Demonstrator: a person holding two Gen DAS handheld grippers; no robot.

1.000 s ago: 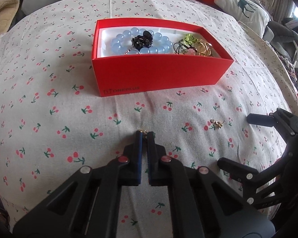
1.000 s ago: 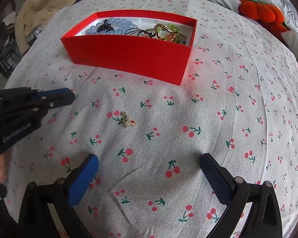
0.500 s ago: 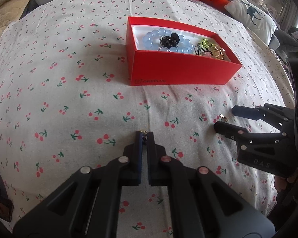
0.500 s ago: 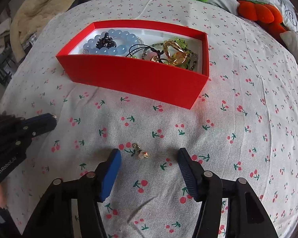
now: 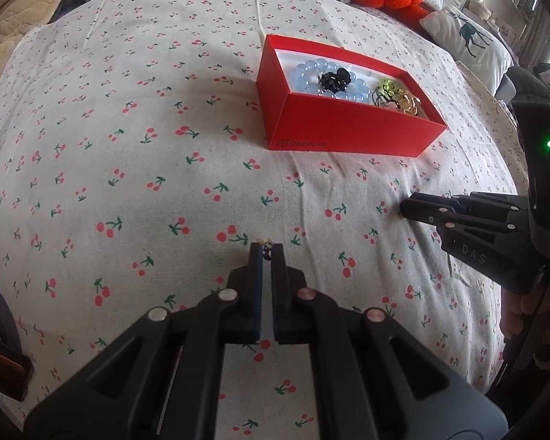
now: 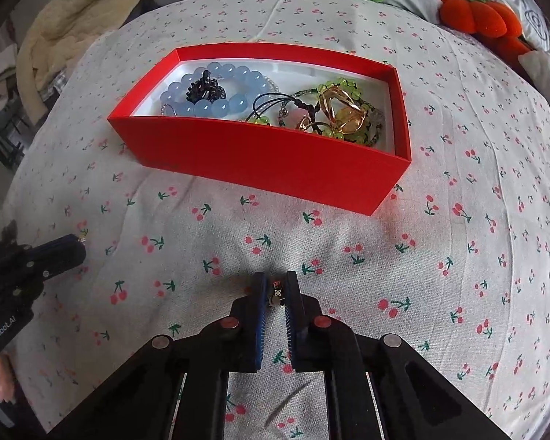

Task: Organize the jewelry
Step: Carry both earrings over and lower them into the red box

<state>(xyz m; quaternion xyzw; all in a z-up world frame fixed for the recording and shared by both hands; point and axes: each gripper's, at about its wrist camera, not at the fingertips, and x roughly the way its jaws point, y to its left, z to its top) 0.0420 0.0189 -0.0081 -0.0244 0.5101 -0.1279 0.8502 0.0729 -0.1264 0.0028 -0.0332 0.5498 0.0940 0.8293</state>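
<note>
Right wrist view: a white cherry-print cloth (image 6: 440,264) covers the surface; on it stands an open red cardboard box (image 6: 260,154) holding a pale blue bead bracelet (image 6: 209,91), a black cluster piece (image 6: 205,86) and tangled gold and green jewellery (image 6: 333,110); nearer, the right gripper (image 6: 277,289) has just been closing, its blue pads pinching a small gold charm earring (image 6: 276,292); the left gripper (image 5: 266,251), well apart from the box, is clamped shut on a tiny gold earring (image 5: 266,244) at its tips.
</note>
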